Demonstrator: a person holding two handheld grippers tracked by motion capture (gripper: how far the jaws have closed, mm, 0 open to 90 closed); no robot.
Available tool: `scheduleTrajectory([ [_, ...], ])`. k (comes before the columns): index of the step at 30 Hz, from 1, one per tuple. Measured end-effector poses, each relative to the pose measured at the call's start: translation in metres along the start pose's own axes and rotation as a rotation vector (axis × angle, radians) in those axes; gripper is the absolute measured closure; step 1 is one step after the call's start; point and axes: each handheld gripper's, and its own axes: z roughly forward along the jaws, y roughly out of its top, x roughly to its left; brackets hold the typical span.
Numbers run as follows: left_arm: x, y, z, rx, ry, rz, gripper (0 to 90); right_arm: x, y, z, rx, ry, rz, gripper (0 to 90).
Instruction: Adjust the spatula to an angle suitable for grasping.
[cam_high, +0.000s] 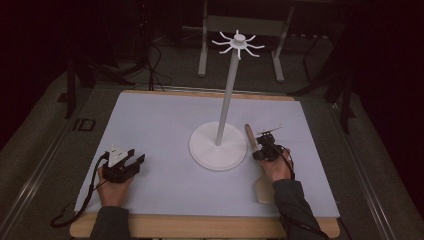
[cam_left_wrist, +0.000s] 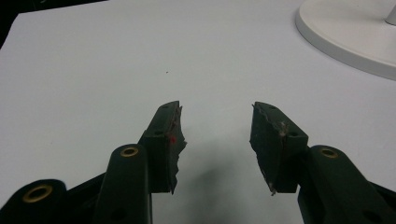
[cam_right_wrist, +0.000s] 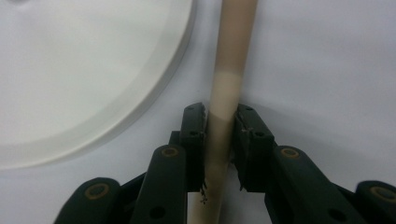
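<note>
the right gripper has its jaws clamped on the handle of a wooden spatula, which lies flat on the table at four o'clock of the white stand, just beside its base. so the grasp looks made; lifting it and hanging it on a hook up top remain. the left gripper rests at eight o'clock, jaws open and empty.

Wooden handle: cut off by the top and bottom edges in the right gripper view; both ends hidden.
Flat wooden end: partly behind the right forearm, shape unclear.
Stand base: cropped at the top right corner in the left gripper view.
Room behind the table: too dark to tell.
</note>
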Motion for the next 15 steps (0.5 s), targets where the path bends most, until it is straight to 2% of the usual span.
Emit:
scheduleTrajectory([
  [3,0.0,0.0,0.0,0.0,0.001,-0.002,53.2,-0.007,-0.004,-0.002,-0.031,0.048,0.049,77.7],
  [6,0.0,0.0,0.0,0.0,0.002,-0.001,53.2,-0.008,-0.006,-0.006,-0.071,0.03,0.045,78.2],
  [11,0.0,0.0,0.0,-0.001,0.004,-0.001,53.2,-0.011,-0.009,-0.017,-0.133,0.035,0.046,78.3],
  [15,0.0,0.0,0.0,0.002,0.004,-0.004,53.2,-0.011,-0.011,-0.021,-0.155,0.039,0.036,78.3],
])
